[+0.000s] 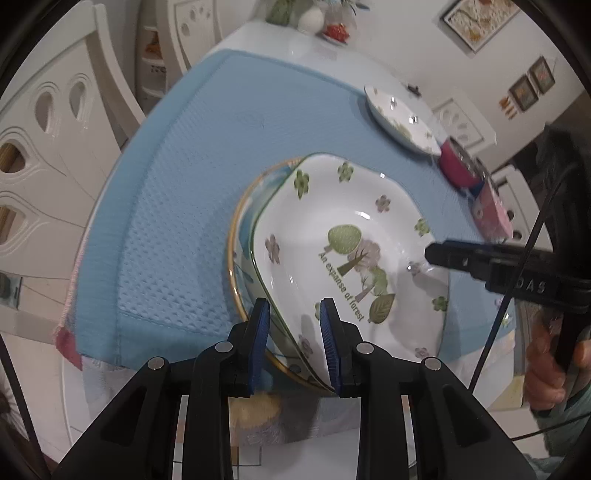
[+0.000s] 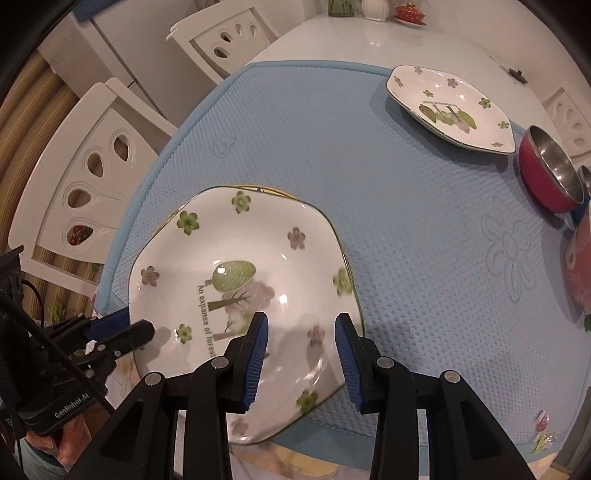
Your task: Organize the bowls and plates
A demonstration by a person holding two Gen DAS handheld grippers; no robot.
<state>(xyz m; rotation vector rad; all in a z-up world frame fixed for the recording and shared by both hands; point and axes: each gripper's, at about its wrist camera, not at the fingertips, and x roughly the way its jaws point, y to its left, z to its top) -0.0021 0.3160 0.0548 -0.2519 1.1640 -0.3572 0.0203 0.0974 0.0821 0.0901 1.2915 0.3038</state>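
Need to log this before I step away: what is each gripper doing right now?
Left gripper: open, jaws straddling the near rim of the forest plate, not clamped.
Right gripper: open over the same plate, holding nothing.

Mostly hidden: the lower plate

A gold-rimmed plate (image 1: 236, 236) shows only as a crescent under the forest plate (image 1: 354, 236). The pink bowl (image 2: 580, 266) is cut by the right wrist view's edge, and the far ornaments (image 1: 314, 18) are blurred.
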